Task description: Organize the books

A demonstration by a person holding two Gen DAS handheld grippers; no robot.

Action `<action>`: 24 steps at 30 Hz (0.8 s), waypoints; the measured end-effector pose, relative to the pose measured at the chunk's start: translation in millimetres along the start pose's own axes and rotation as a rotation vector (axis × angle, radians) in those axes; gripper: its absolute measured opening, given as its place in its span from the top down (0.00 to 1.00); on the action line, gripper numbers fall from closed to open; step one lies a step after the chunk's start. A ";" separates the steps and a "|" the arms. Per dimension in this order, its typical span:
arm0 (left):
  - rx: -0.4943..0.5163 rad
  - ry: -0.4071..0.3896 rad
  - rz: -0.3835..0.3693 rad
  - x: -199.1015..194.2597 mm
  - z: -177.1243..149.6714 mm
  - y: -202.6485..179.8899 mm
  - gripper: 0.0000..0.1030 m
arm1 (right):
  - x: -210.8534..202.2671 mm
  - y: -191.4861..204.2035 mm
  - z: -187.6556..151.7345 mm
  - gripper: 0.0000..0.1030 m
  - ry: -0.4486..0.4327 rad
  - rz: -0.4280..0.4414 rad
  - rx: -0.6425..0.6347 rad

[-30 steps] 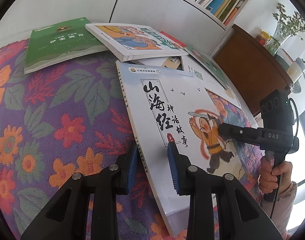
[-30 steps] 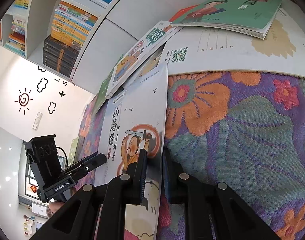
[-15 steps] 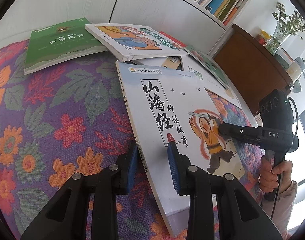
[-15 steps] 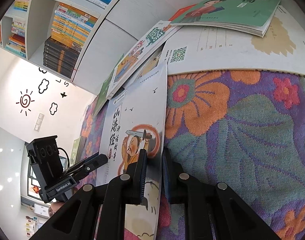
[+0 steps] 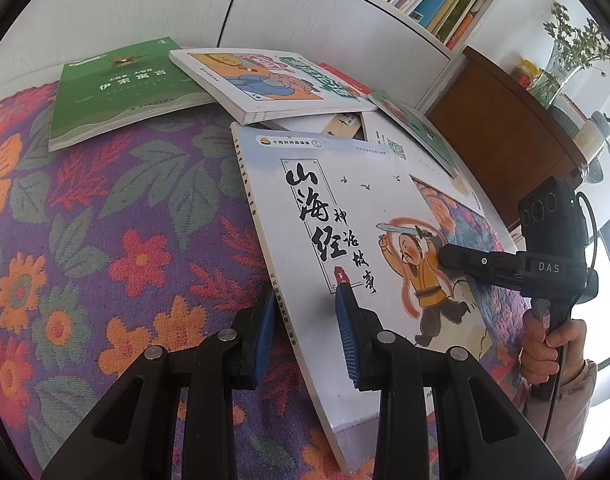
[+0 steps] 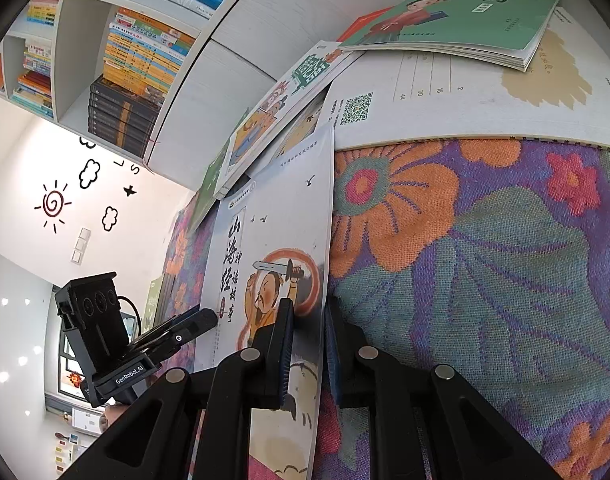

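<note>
Nothing moved | both tools, left [image 5: 305,312] and right [image 6: 307,344], pinch white book [image 5: 357,216] | bookshelf [image 6: 137,80] full

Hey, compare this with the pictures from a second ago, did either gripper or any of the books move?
Nothing visibly changed. The left gripper still straddles the spine edge of the white book, the right gripper stays clamped on its opposite edge, and the green book and the others lie where they were on the floral cloth.
</note>
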State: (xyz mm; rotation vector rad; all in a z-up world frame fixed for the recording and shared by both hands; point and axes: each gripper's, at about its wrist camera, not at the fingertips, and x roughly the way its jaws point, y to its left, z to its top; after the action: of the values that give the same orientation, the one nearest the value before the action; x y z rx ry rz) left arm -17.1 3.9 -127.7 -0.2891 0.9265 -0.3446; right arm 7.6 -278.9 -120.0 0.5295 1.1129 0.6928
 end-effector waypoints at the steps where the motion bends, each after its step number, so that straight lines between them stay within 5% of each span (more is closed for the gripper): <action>1: 0.000 0.000 0.000 0.0 0.0 0.0 0.72 | 0.2 0.4 -0.1 0.88 0.000 -0.001 0.000; 24: 0.002 -0.001 0.004 0.3 0.5 -0.2 0.71 | -1.0 -0.3 0.7 0.88 -0.001 0.007 0.006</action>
State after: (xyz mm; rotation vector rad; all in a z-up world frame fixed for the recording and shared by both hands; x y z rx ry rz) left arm -16.5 3.6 -127.5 -0.2857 0.9254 -0.3415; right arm 8.1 -279.9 -119.3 0.5388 1.1124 0.6956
